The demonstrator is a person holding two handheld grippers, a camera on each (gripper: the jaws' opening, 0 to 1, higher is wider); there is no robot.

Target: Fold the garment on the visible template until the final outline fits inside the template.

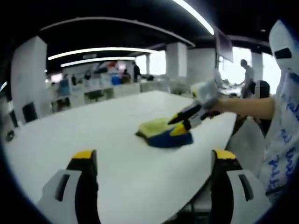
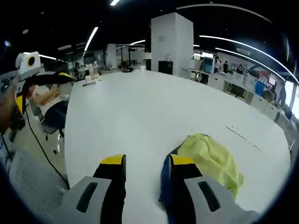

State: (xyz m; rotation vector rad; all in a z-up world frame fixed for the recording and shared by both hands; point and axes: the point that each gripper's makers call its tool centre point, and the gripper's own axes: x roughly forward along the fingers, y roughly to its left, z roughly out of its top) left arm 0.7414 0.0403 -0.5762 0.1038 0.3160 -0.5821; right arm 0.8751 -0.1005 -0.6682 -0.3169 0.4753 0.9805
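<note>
A crumpled yellow and blue garment (image 1: 163, 133) lies on the white table (image 1: 93, 126), toward its right edge. My left gripper (image 1: 154, 158) hovers well short of it, open, jaws wide apart with bare table between them. A person's arm holds my right gripper (image 1: 179, 125) at the garment's near side. In the right gripper view, that right gripper (image 2: 145, 164) is open; its right jaw sits against the garment's blue edge (image 2: 164, 184), with the yellow cloth (image 2: 210, 156) bunched just beyond. The left gripper (image 2: 46, 79) shows far off at the left table edge.
The table's curved edge (image 1: 224, 140) runs close behind the garment. A faint short line (image 2: 243, 133) marks the tabletop past the cloth. Chairs (image 2: 53, 116) and a cable hang off the left side. Desks, a pillar (image 2: 170, 44) and people stand far behind.
</note>
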